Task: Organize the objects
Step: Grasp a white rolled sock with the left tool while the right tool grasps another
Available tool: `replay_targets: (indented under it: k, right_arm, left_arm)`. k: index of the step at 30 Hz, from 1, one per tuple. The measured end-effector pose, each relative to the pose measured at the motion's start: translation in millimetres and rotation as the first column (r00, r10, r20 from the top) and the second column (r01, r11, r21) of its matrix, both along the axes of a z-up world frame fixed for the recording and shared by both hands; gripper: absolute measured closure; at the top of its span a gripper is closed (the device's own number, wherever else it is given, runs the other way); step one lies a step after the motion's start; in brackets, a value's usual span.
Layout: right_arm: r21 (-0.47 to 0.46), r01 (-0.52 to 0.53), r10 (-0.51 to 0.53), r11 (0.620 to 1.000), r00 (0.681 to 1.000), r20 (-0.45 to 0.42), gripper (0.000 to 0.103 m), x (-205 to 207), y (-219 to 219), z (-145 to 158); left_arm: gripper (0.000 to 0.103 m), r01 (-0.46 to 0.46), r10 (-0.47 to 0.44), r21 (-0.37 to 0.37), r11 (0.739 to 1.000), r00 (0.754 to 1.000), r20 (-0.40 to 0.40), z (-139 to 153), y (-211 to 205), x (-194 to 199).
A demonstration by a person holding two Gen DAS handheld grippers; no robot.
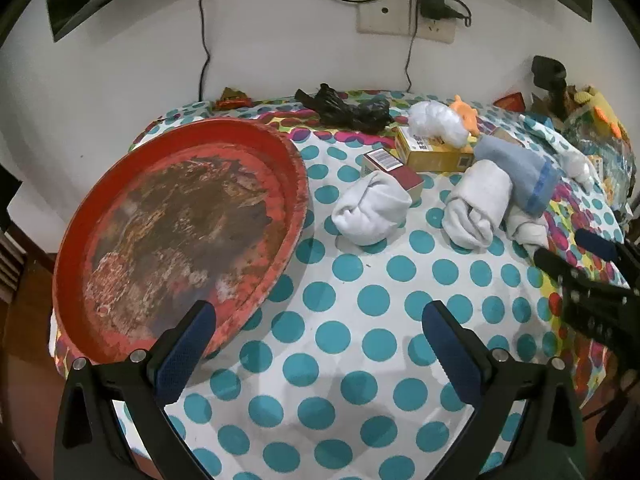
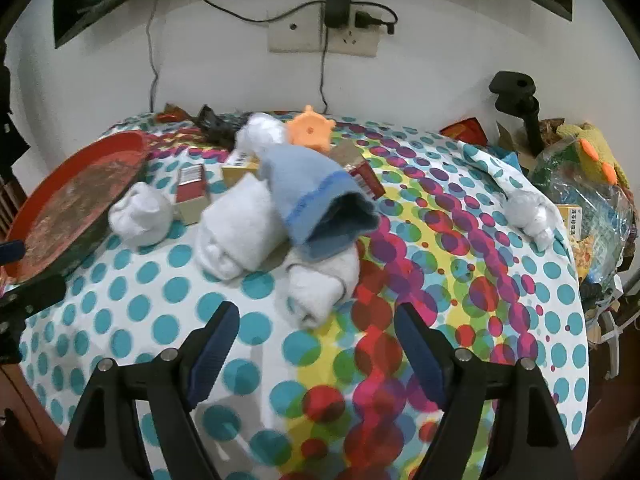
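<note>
Nearest to the left wrist camera, the left gripper (image 1: 318, 346) has its two fingers wide apart and holds nothing; between them only the dotted tablecloth (image 1: 360, 352) shows. Its left finger (image 1: 188, 354) is in front of the near rim of the round red tray (image 1: 292, 208), which lies on the left part of the table, its worn inside holding nothing. In the right wrist view the right gripper (image 2: 318, 342) is also spread apart and holds nothing, over the coloured part of the cloth. Just ahead of it lies a white rolled sock (image 2: 320, 284), and on top of this one rests a light blue sock (image 2: 316, 196) with its dark opening turned to the right. Touching the blue sock on the left is another white rolled sock (image 2: 236, 232), and further left, near the tray, a white sock ball (image 2: 140, 212) lies alone. Behind the ball stands a small red box (image 2: 192, 192), and behind the socks a yellow box (image 1: 432, 150). Farther back there are a white fluffy bundle (image 1: 436, 122) with an orange plastic toy (image 2: 310, 130) beside it, and a crumpled black bag (image 1: 352, 110) close to the wall. On the wall a socket plate (image 2: 320, 32) carries a black charger (image 2: 338, 4).
</note>
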State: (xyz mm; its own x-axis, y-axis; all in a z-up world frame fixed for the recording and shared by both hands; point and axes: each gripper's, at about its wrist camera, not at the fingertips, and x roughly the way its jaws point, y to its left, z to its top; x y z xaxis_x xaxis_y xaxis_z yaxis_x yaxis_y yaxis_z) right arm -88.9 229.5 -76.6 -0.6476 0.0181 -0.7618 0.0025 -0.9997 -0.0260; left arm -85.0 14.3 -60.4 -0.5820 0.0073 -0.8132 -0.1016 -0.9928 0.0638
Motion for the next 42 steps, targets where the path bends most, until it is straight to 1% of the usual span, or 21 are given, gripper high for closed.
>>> replay_targets:
  k: [1,3,8,10,11,12,14,17,19,25,28,32,34,35,37,39,41,42]
  right_arm:
    - [-0.010,0.005,-0.005,1.000,1.000,0.002,0.033,-4,2,-3]
    - [-0.020,0.010,-0.009,1.000,1.000,0.023,0.034,-12,6,-8]
    - [-0.007,0.003,-0.002,1.000,1.000,0.021,0.037,-26,4,-13]
    - [-0.012,-0.005,0.005,1.000,1.000,0.028,0.046,-32,3,-16]
    - [-0.012,-0.008,0.008,1.000,0.999,0.033,0.047,-35,2,-18]
    - [-0.016,-0.010,0.010,1.000,0.999,0.032,0.051,-37,1,-19]
    - [-0.023,-0.012,0.013,1.000,0.999,0.032,0.053,-40,0,-20]
    - [-0.004,-0.025,0.025,1.000,0.999,0.020,0.056,-43,-3,-20]
    - [-0.007,-0.031,0.032,0.999,0.999,0.016,0.061,-44,-2,-21]
    - [-0.060,-0.039,0.038,0.997,0.999,-0.009,0.067,-41,7,-22]
    - [-0.093,-0.028,0.026,0.995,0.999,-0.021,0.069,-36,15,-20]
    - [-0.090,-0.015,0.011,0.996,0.999,-0.045,0.070,-29,25,-15]
    - [-0.084,-0.011,0.006,0.996,0.998,-0.060,0.070,-24,31,-12]
    - [-0.082,-0.007,0.002,0.997,0.998,-0.064,0.070,-23,33,-11]
    - [-0.104,-0.012,0.005,0.995,0.998,-0.060,0.070,-21,37,-12]
    - [-0.111,-0.011,0.004,0.994,0.998,-0.065,0.070,-19,40,-13]
    - [-0.104,-0.010,0.003,0.994,0.998,-0.068,0.070,-18,41,-15]
    - [-0.112,-0.012,0.004,0.994,0.998,-0.067,0.070,-19,42,-16]
  left_arm:
    - [0.000,0.005,-0.005,-0.001,1.000,1.000,-0.003,-1,0,-1]
    - [0.000,0.018,-0.018,-0.005,1.000,1.000,-0.005,-3,2,-6]
    - [0.000,0.047,-0.047,-0.001,0.999,0.999,-0.011,-7,5,-15]
    - [0.000,0.059,-0.059,-0.002,0.998,0.998,-0.013,-9,7,-19]
    - [0.000,0.063,-0.063,-0.006,0.998,0.998,-0.012,-10,9,-20]
    - [0.000,0.072,-0.072,-0.008,0.997,0.997,-0.012,-10,10,-23]
    - [0.000,0.092,-0.092,0.003,0.996,0.996,-0.019,-10,11,-26]
    - [0.000,0.124,-0.124,0.020,0.992,0.992,-0.018,-11,14,-32]
    - [0.000,0.147,-0.146,0.036,0.989,0.989,-0.020,-11,15,-35]
    - [0.000,0.195,-0.194,0.076,0.978,0.981,-0.029,-11,19,-46]
    - [0.001,0.200,-0.200,0.091,0.975,0.980,-0.015,-13,19,-54]
    - [0.001,0.247,-0.245,0.099,0.964,0.969,-0.034,-12,20,-58]
    - [0.001,0.258,-0.257,0.102,0.961,0.966,-0.026,-13,21,-63]
    - [0.002,0.260,-0.260,0.102,0.960,0.965,-0.022,-14,22,-65]
    - [0.003,0.270,-0.270,0.076,0.960,0.963,-0.015,-15,26,-69]
    - [0.005,0.282,-0.282,0.049,0.958,0.960,-0.009,-17,29,-73]
    - [0.016,0.293,-0.293,0.025,0.956,0.956,-0.002,-19,33,-76]
    - [0.017,0.304,-0.304,0.021,0.952,0.953,0.003,-20,34,-78]
